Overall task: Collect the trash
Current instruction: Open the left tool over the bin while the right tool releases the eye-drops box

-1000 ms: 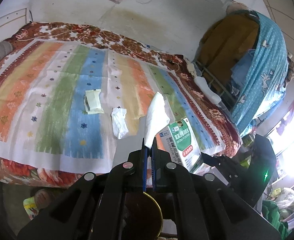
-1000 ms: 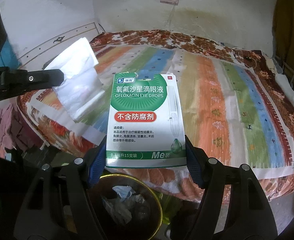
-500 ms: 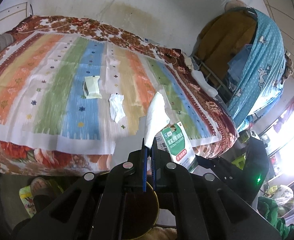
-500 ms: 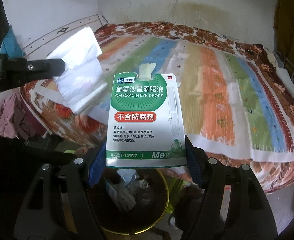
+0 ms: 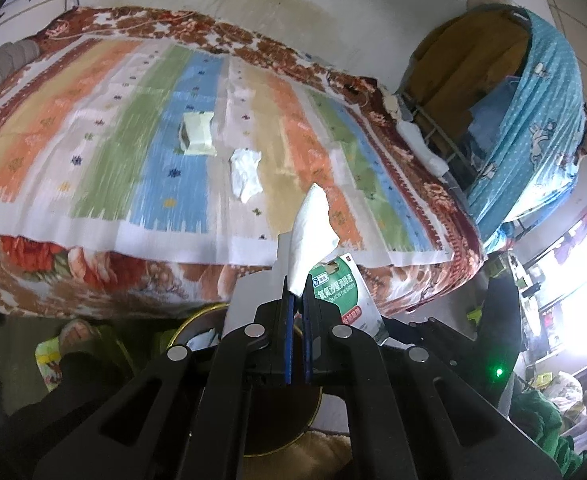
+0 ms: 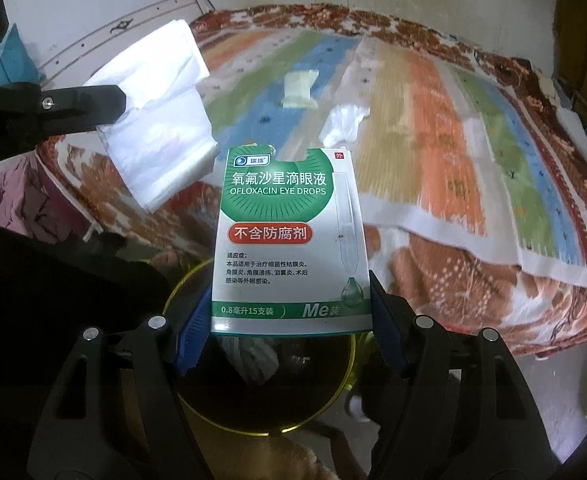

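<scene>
Gripping a packet [image 6: 289, 240] labelled "OFLOXACIN EYE DROPS", the right gripper [image 6: 289, 332] hovers over a litter-filled bin [image 6: 265, 412]; the left gripper [image 5: 296, 300] pinches white tissue [image 5: 311, 232].

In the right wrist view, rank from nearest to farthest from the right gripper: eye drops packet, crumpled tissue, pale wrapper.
1. Eye drops packet, between the right gripper's fingers.
2. Crumpled tissue, on the bedspread beyond.
3. Pale wrapper, farther up, slightly left.

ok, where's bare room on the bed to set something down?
Free: the orange and cream stripes of the striped sheet left of the pale packet, and the green stripe right of the crumpled tissue. Crowded: mid-bed around those two.
</scene>
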`<state>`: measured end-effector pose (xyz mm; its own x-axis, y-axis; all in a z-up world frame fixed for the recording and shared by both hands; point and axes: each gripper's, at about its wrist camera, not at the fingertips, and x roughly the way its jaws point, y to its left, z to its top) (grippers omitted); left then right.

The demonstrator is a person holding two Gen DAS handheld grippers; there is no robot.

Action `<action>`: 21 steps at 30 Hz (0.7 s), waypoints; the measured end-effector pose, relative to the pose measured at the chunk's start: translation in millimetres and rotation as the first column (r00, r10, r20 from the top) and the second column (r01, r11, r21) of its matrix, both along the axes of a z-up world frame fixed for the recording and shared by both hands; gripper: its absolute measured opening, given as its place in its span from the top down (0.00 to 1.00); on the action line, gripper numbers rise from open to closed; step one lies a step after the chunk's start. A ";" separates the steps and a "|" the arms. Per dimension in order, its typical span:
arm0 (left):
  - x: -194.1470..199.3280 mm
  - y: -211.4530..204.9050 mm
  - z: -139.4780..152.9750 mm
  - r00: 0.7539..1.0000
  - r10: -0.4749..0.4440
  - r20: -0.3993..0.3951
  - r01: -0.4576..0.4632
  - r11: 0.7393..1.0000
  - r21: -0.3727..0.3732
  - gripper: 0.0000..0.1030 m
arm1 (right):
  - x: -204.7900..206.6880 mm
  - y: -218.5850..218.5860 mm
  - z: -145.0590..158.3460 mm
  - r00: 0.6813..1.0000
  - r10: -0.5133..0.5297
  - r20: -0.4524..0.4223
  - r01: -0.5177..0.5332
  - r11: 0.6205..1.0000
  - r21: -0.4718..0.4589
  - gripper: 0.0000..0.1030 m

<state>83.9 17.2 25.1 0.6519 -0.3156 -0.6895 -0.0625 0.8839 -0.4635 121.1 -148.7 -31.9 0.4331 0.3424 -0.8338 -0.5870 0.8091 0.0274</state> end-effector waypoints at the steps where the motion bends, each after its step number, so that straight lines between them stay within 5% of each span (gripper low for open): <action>1: 1.3 -1.7 -3.9 1.000 0.005 -0.018 -0.004 1.000 0.014 0.97 | -0.6 0.4 -2.5 1.000 -0.001 -0.010 0.001 1.000 -0.004 0.36; 21: 19.1 -16.8 -66.8 0.961 0.046 -0.272 -0.023 0.996 0.088 0.97 | 3.8 6.3 -58.2 0.977 -0.054 -0.204 0.033 0.994 -0.105 0.36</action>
